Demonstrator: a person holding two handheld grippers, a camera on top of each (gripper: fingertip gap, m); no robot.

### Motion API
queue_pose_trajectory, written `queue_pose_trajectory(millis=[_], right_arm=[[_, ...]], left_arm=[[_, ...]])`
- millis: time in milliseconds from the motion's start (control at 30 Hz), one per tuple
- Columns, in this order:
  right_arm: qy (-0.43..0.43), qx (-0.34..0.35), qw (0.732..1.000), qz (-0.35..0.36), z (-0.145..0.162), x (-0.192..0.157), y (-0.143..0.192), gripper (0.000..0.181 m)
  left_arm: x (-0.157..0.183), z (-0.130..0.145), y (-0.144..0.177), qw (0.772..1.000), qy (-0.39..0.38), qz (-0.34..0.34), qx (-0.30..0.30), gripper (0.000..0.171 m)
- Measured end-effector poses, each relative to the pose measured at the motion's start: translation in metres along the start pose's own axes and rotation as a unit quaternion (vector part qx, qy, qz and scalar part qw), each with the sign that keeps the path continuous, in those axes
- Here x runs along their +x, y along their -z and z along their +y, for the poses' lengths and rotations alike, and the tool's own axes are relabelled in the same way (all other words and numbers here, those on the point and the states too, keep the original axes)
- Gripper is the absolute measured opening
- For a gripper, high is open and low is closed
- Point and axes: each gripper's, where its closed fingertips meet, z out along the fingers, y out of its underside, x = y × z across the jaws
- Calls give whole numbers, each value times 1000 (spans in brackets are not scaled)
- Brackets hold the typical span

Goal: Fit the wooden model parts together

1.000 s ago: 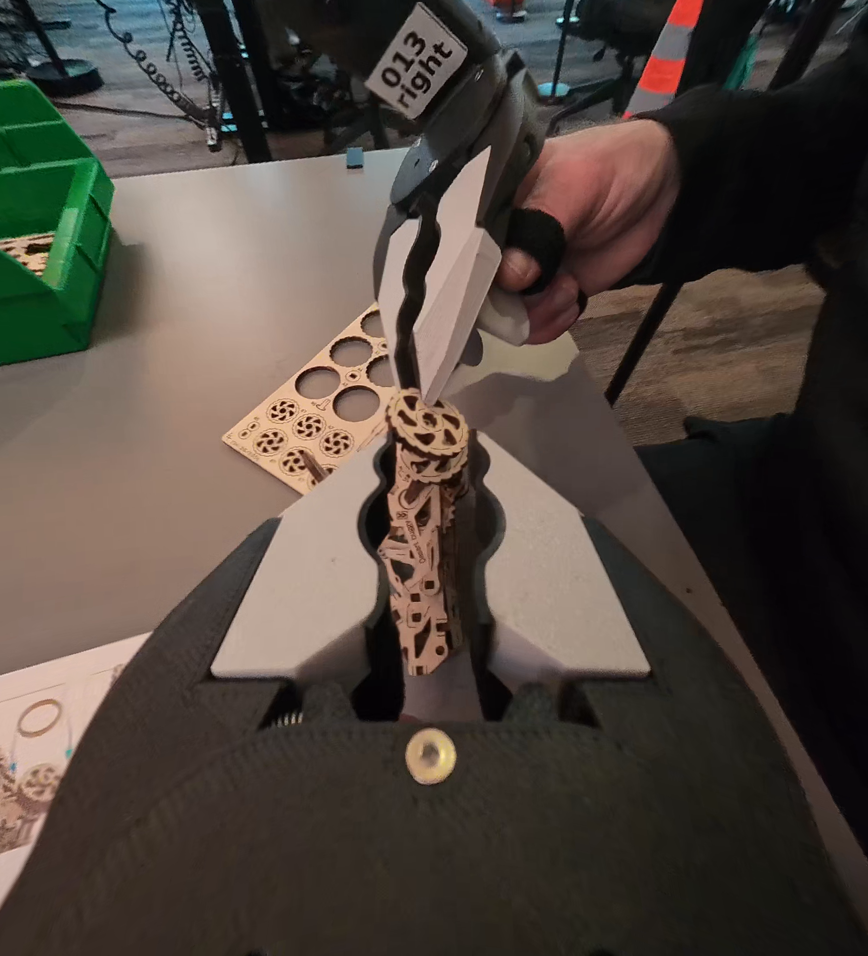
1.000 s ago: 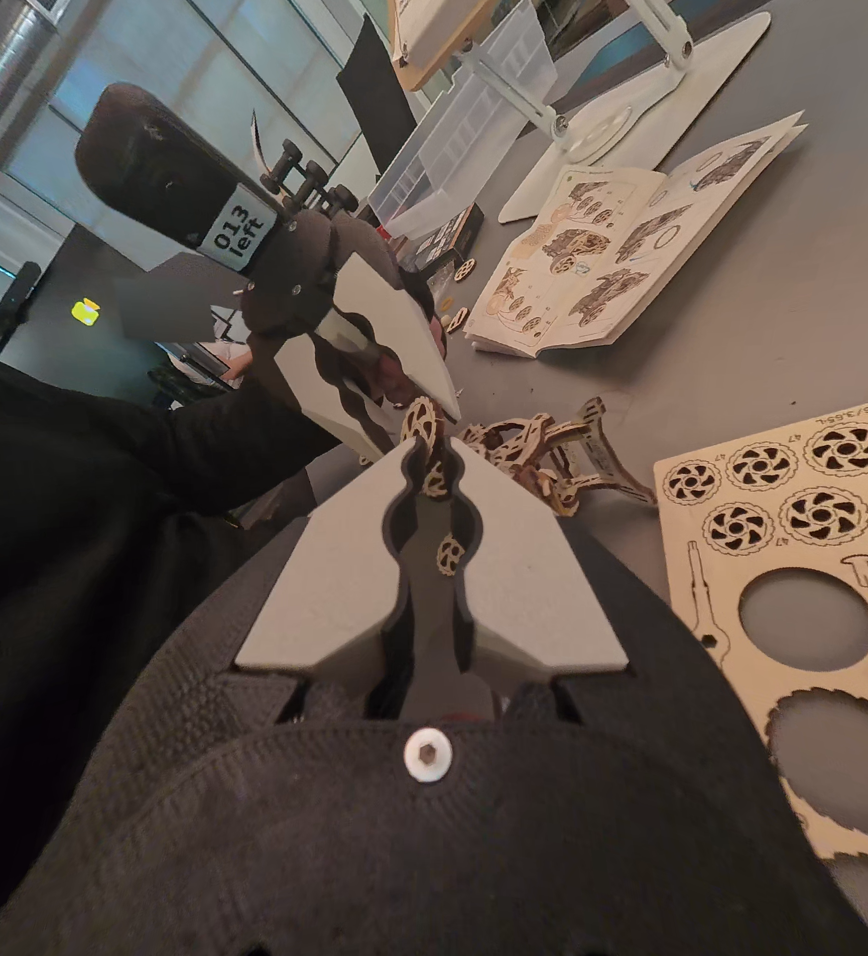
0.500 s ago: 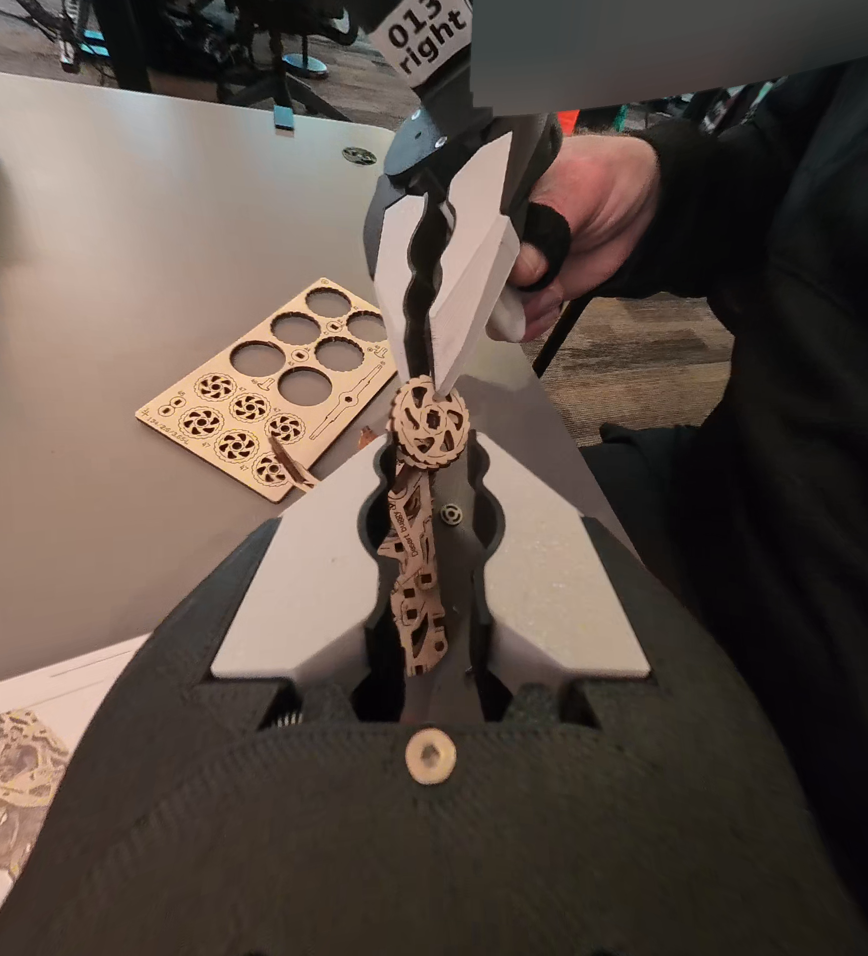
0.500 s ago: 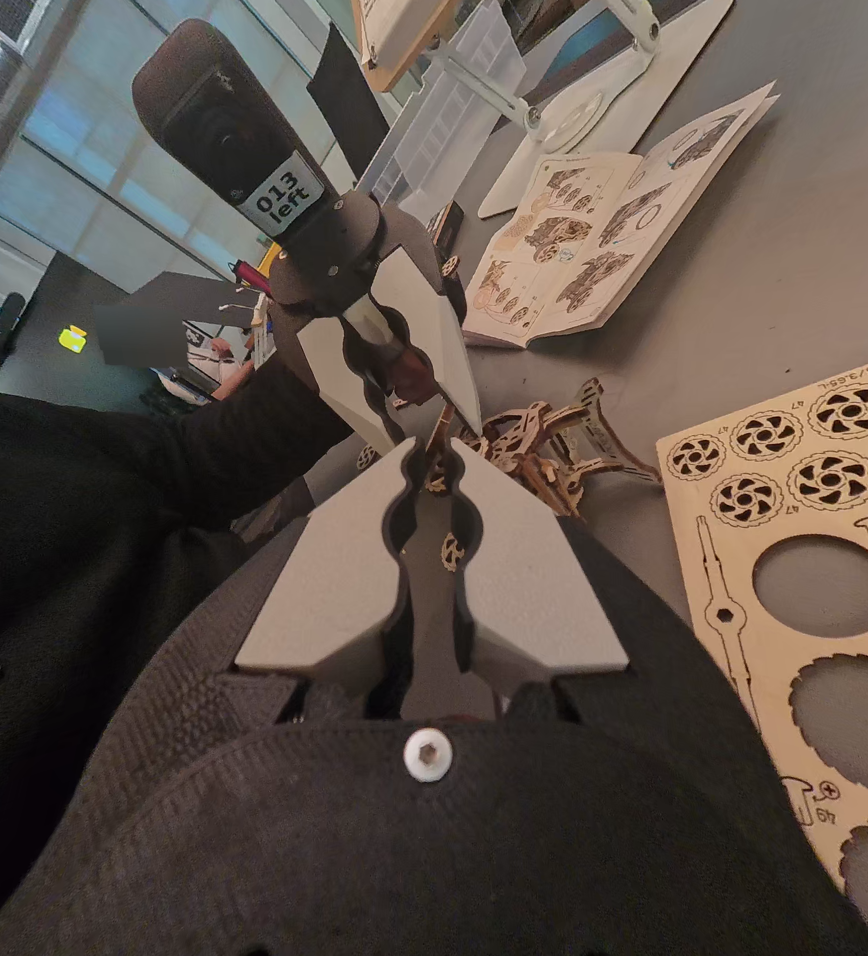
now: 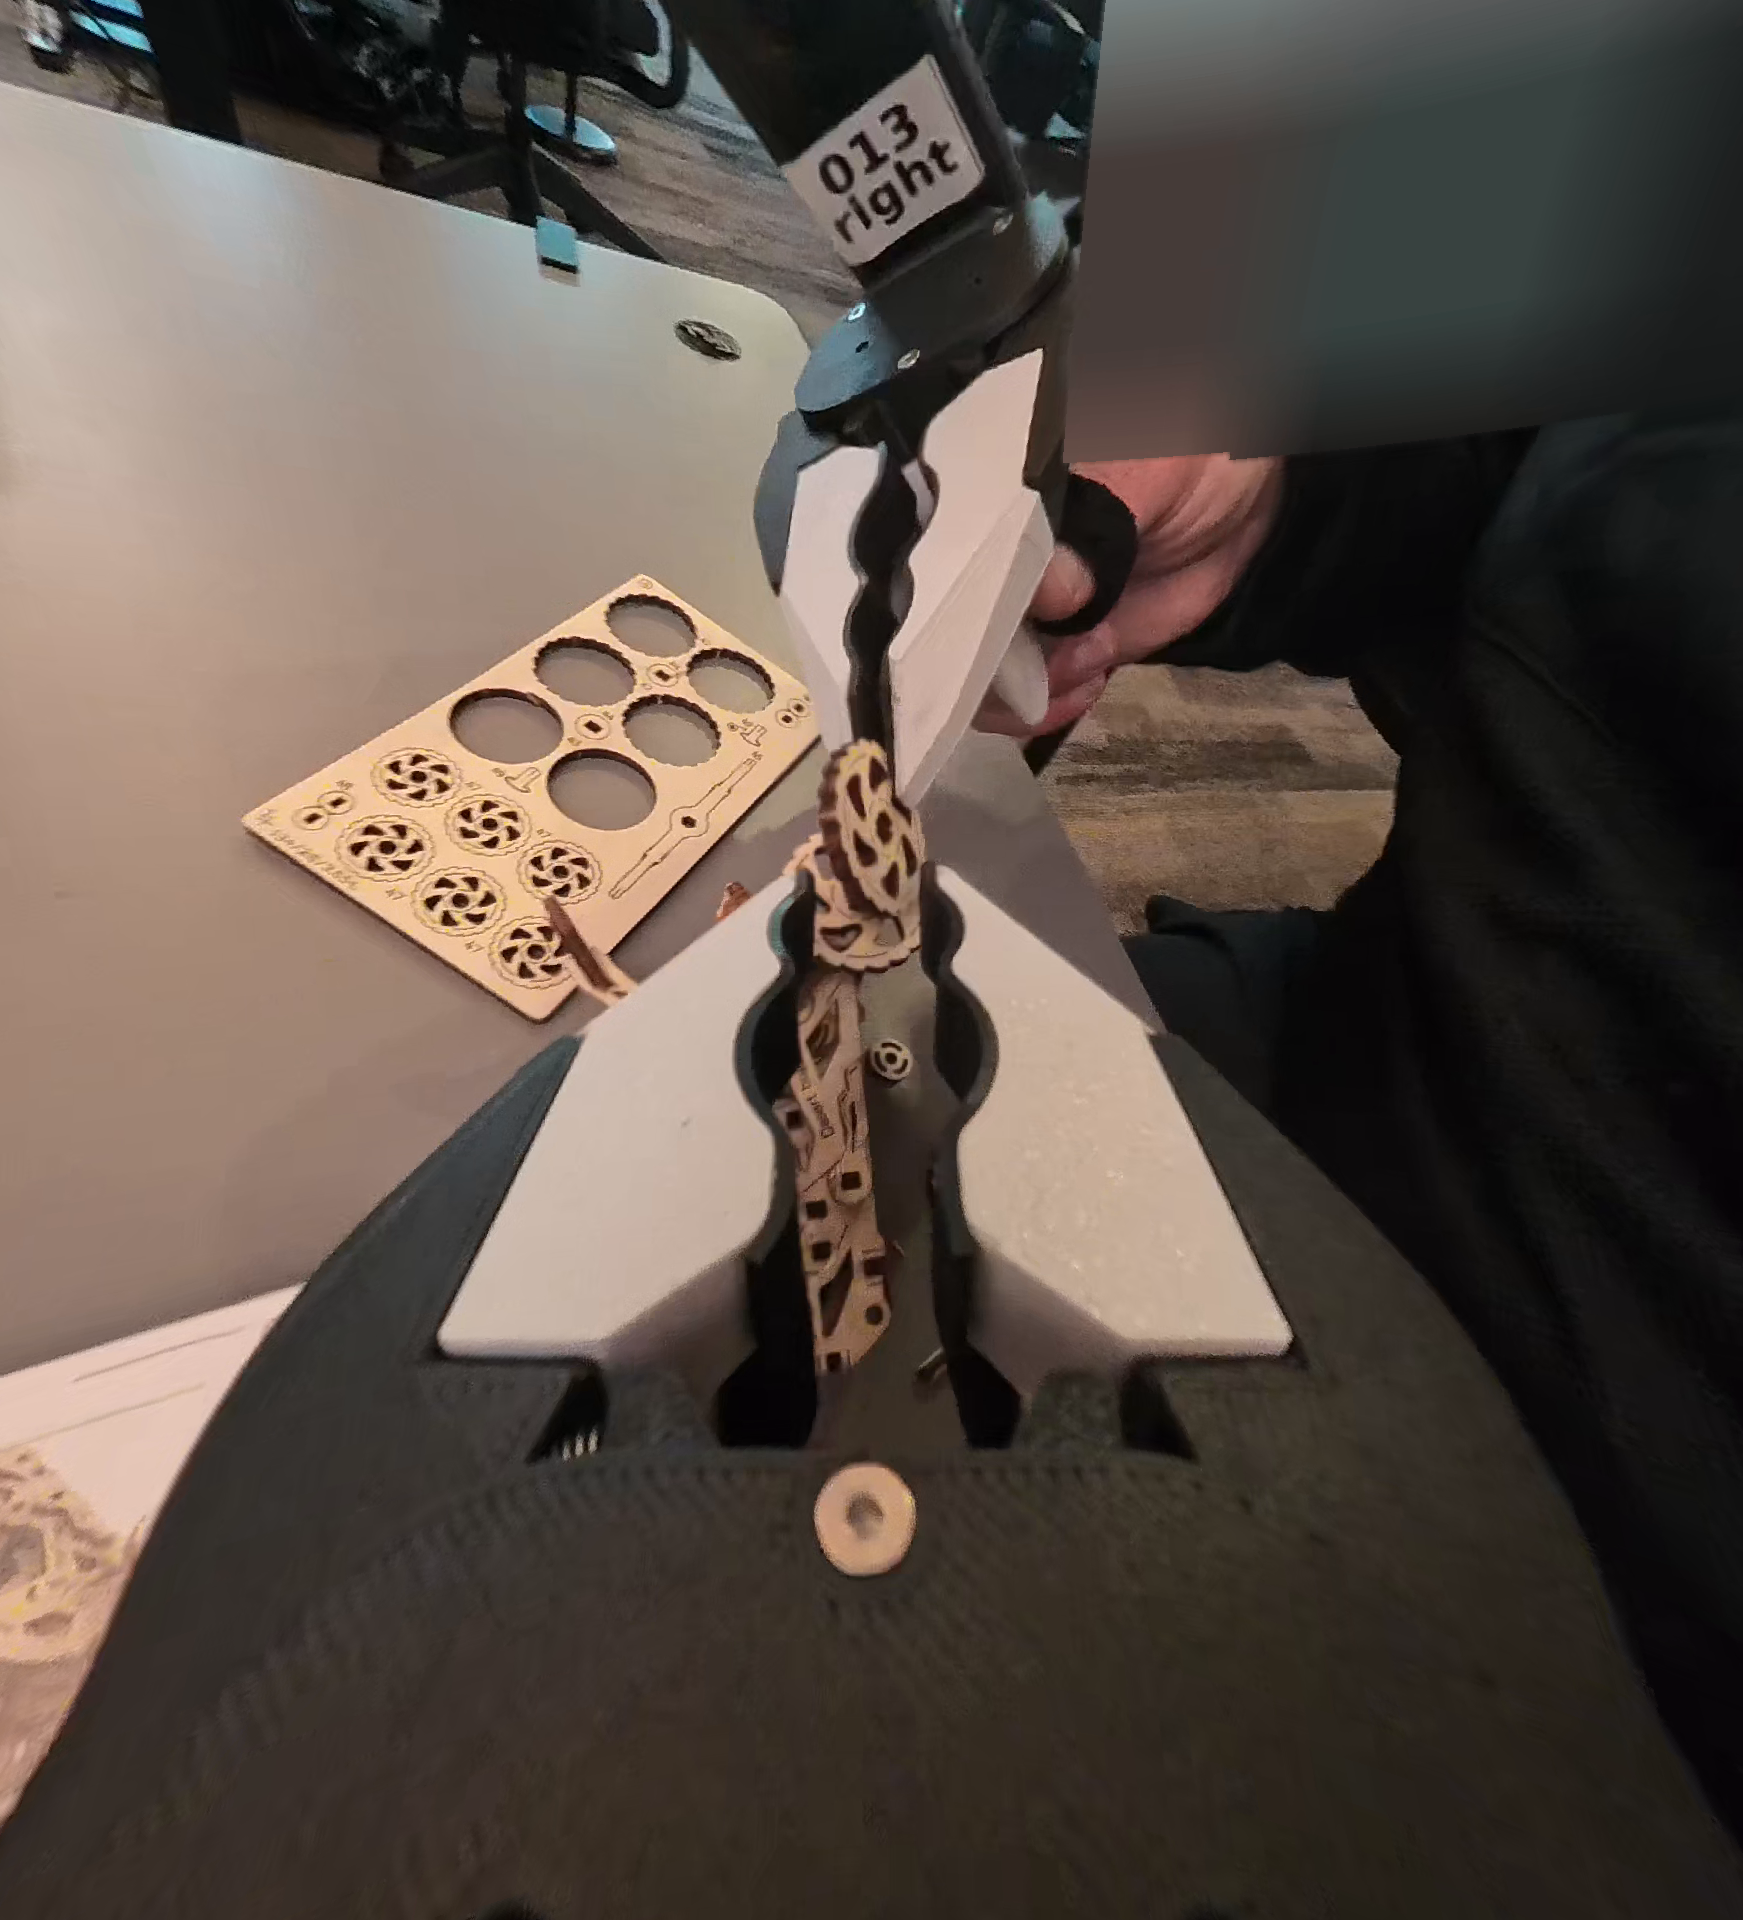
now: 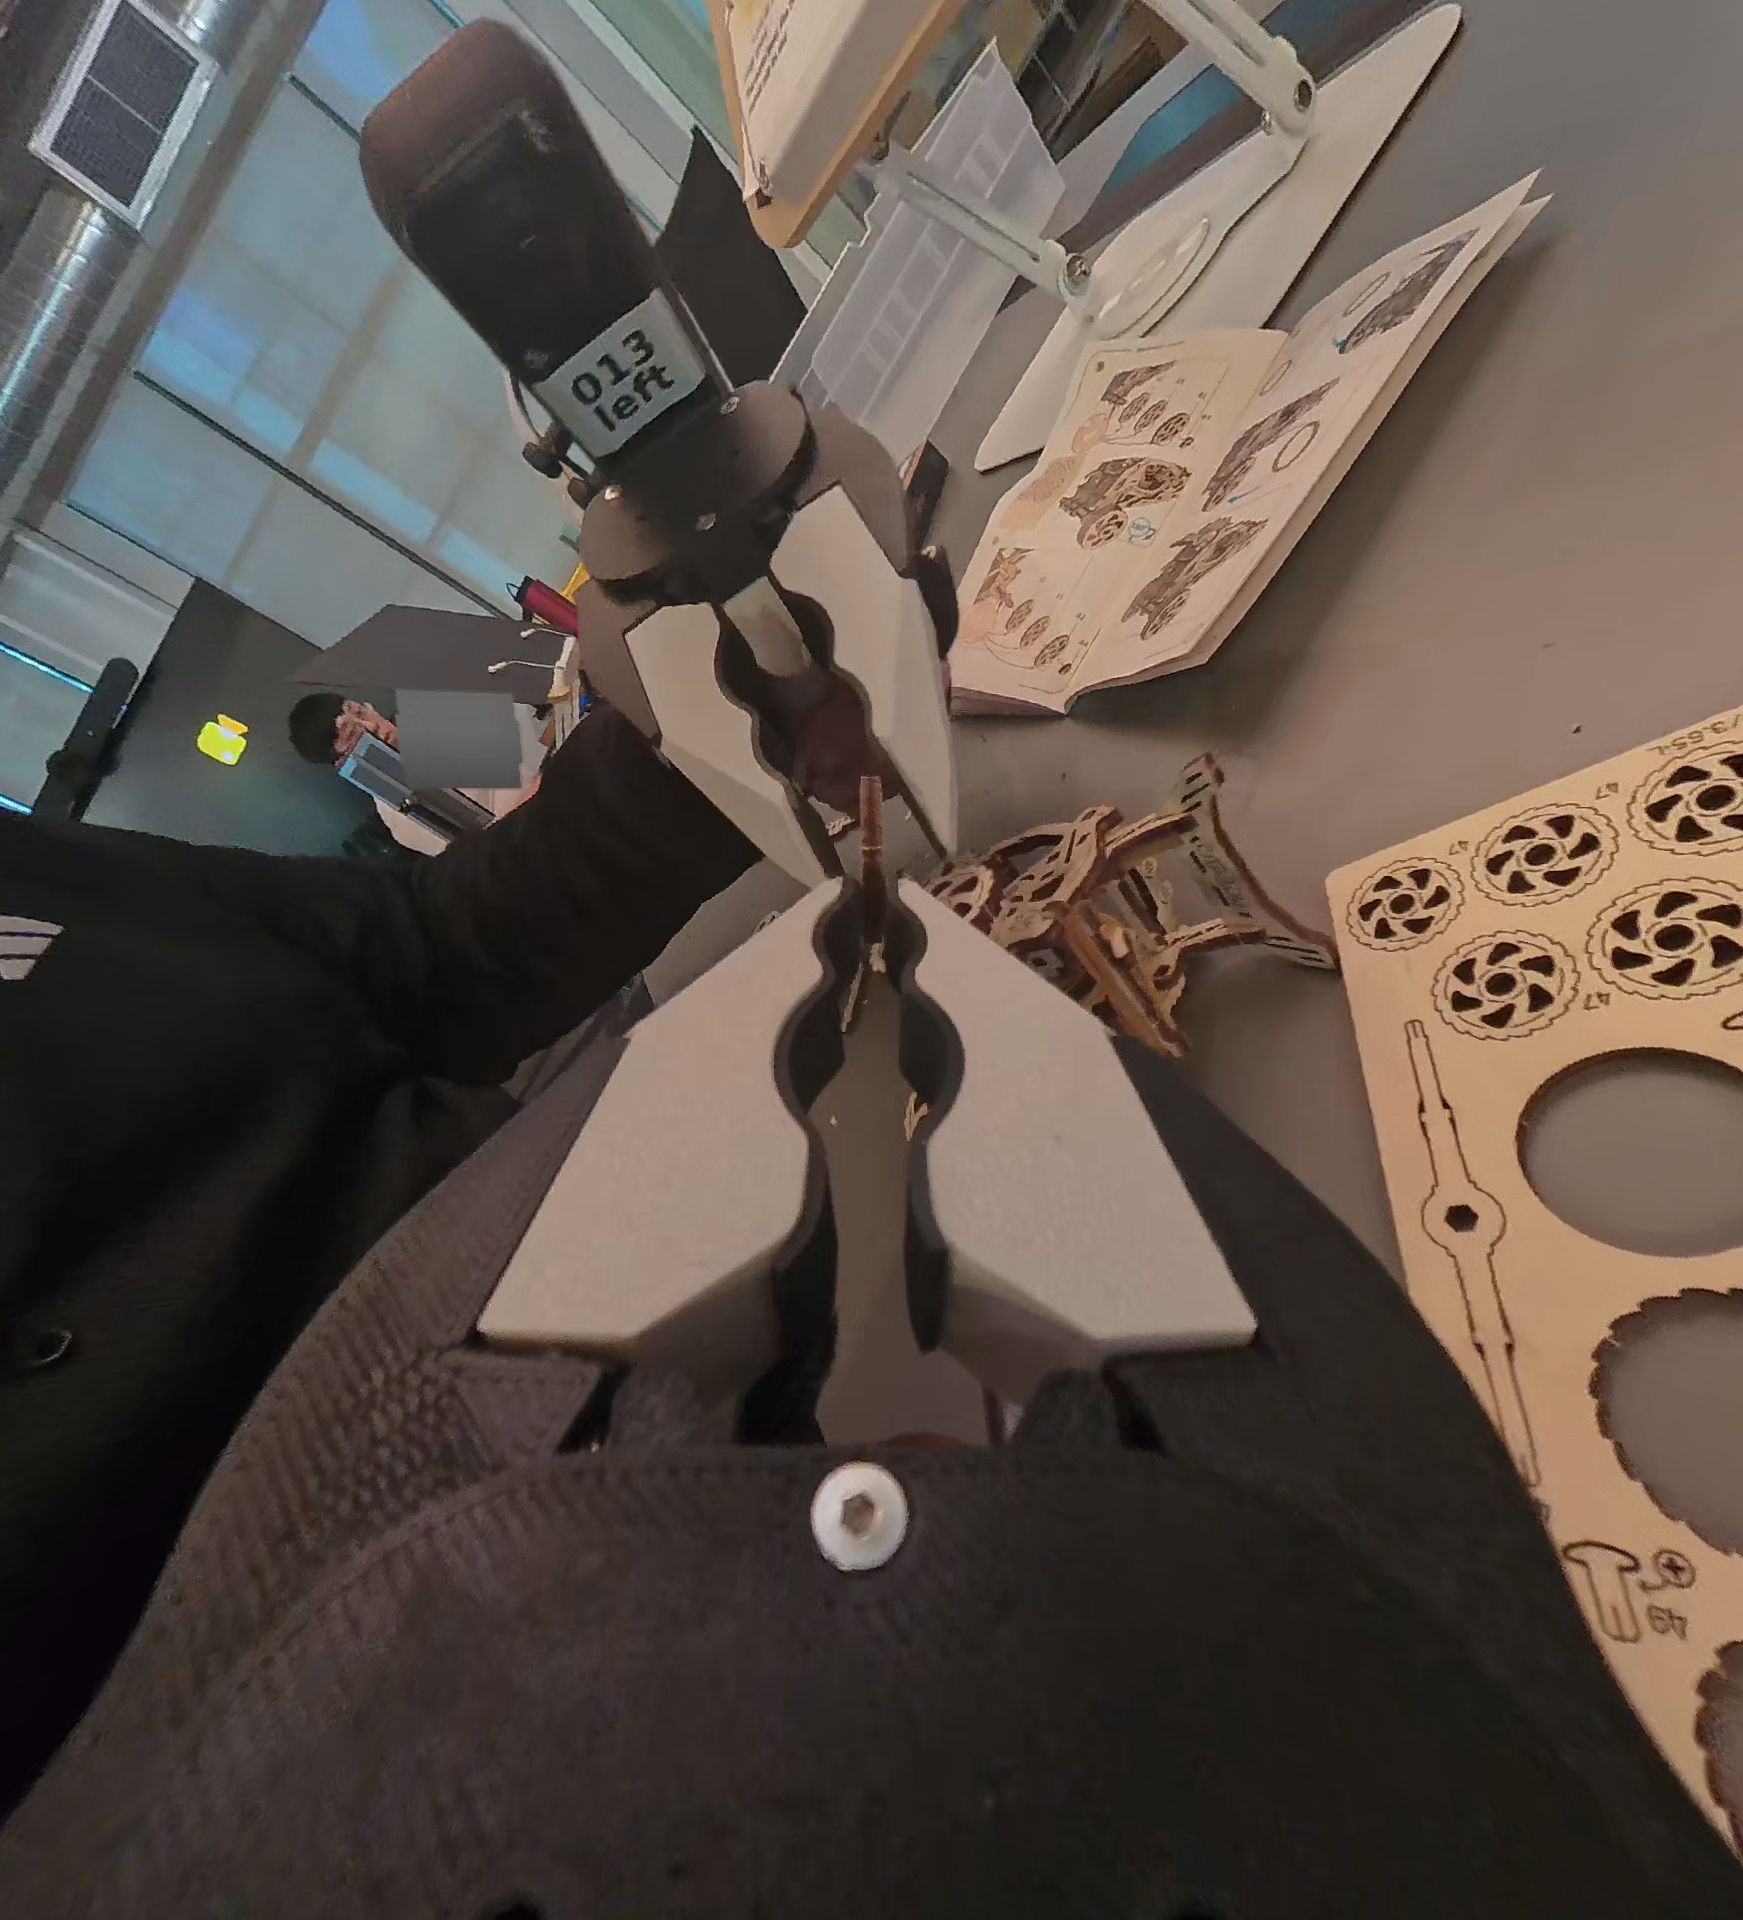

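My left gripper point(image 5: 862, 894) is shut on a slim wooden assembly point(image 5: 836, 1164) that runs up between its fingers. A wooden gear wheel point(image 5: 869, 831) sits at the assembly's top end. My right gripper point(image 5: 872, 753) comes down from above, and its tips are shut on the gear's upper rim. In the right wrist view the gear point(image 6: 872, 831) is edge-on between my right gripper's tips point(image 6: 867, 896), and the left gripper point(image 6: 882, 857) meets it from above. Both are held in the air over the grey table point(image 5: 223, 436).
A punched plywood sheet point(image 5: 534, 810) with gear cut-outs lies on the table and also shows at the right point(image 6: 1625, 1039). A partly built wooden model point(image 6: 1106, 914) stands beyond my grippers. An open instruction booklet point(image 6: 1210, 499) and a white stand point(image 6: 1210, 208) are behind it. Only a small space, under 4 cm, lies between the two pairs of fingers.
The gear has turned from face-on to nearly edge-on in the left wrist view. Both grippers have kept their hold, and the left view has swung right, away from the green bin.
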Motion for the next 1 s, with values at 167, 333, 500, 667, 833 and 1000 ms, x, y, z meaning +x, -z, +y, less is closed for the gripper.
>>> queue_pose_trajectory(millis=[167, 333, 500, 667, 833, 1000], right_arm=[[-30, -23, 999, -24, 4, -1, -3, 1], [-40, -26, 999, -19, 4, 3, -3, 1], [-52, -20, 998, -24, 2, 4, -2, 1], [-51, -13, 998, -29, -2, 4, -1, 5], [-54, -8, 998, -36, -3, 4, -1, 7], [-47, -1, 998, -39, -6, 3, 1, 7]], left_arm=[[-2, -6, 8, 999, 34, -2, 26, 11], [-5, -7, 5, 996, 80, 21, 38, 5], [-5, -8, 5, 990, 124, 43, 48, 3], [-6, -8, 4, 979, 184, 67, 57, 2], [-5, -9, 3, 964, 237, 100, 65, 0], [-4, -10, 3, 955, 261, 122, 66, 0]])
